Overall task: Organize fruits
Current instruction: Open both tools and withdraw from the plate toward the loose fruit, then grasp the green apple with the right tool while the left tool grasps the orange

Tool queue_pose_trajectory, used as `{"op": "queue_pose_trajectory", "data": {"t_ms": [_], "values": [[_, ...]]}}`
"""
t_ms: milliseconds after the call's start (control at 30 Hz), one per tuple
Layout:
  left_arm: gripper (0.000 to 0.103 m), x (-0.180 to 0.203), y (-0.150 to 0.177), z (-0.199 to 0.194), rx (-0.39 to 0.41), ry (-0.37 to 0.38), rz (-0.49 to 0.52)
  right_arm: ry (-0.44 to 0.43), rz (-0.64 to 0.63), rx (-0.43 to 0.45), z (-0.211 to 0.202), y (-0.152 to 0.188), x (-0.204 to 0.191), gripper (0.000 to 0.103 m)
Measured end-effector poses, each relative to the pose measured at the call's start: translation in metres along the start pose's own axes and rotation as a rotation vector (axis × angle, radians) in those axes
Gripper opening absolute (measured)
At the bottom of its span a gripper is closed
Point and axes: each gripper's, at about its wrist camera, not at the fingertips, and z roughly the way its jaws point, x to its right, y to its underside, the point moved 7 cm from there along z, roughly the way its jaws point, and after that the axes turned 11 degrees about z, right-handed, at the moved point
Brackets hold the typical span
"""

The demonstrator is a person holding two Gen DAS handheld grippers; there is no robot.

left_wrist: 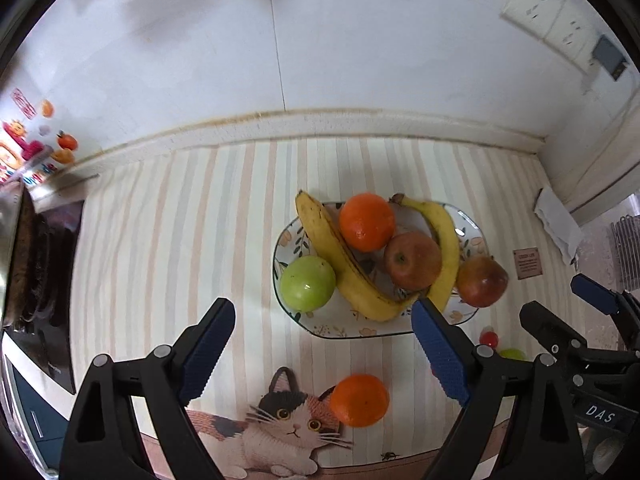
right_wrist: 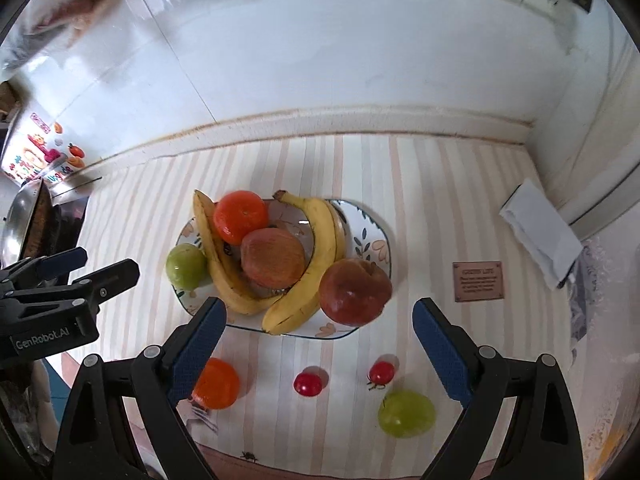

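A floral plate (left_wrist: 468, 236) (right_wrist: 370, 240) holds two bananas (left_wrist: 344, 264) (right_wrist: 316, 256), an orange (left_wrist: 366, 222) (right_wrist: 240, 216), a red apple (left_wrist: 412, 260) (right_wrist: 272, 258), a green apple (left_wrist: 307, 283) (right_wrist: 186, 266) and a second red apple (left_wrist: 482, 280) (right_wrist: 354, 292) at its right rim. A loose orange (left_wrist: 360, 400) (right_wrist: 218, 384) lies in front of the plate. Two cherry tomatoes (right_wrist: 308, 384) (right_wrist: 381, 372) and a green fruit (right_wrist: 406, 412) lie nearer. My left gripper (left_wrist: 324, 352) is open and empty above the loose orange. My right gripper (right_wrist: 316, 356) is open and empty above the tomatoes.
A striped mat (left_wrist: 180, 240) with a cat picture (left_wrist: 288, 420) covers the counter. A stove with a pan (left_wrist: 36, 264) sits at the left. A folded white cloth (right_wrist: 540, 232) and a small brown label (right_wrist: 478, 281) lie at the right. The white wall (left_wrist: 320, 40) stands behind.
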Motion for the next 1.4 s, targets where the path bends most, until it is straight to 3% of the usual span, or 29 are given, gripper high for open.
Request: {"op": "queue_pose_trajectory", "data": {"t_ms": [500, 867, 967, 1167, 1300, 1400], "values": [[0.090, 0.006, 0.036, -0.091, 0.157, -0.036, -0.018, -0.021, -0.032, 0.193, -0.105, 0.032, -0.015, 0.096], [0.090, 0.010, 0.050, -0.112, 0.200, -0.051, -0.019, -0.052, 0.022, 0.244, -0.135, 0.042, -0.011, 0.096], [0.090, 0.010, 0.052, -0.104, 0.186, -0.055, -0.023, -0.068, 0.049, 0.223, -0.129, 0.040, -0.005, 0.096], [0.090, 0.006, 0.058, -0.067, 0.130, -0.091, -0.032, -0.023, 0.175, 0.136, -0.083, 0.046, 0.052, 0.093], [0.090, 0.006, 0.064, -0.030, 0.054, -0.089, -0.032, 0.005, 0.238, 0.058, -0.041, 0.058, 0.089, 0.089], [0.090, 0.010, 0.073, 0.002, -0.028, -0.061, -0.037, 0.008, 0.304, -0.049, 0.004, 0.078, 0.116, 0.082]]}}
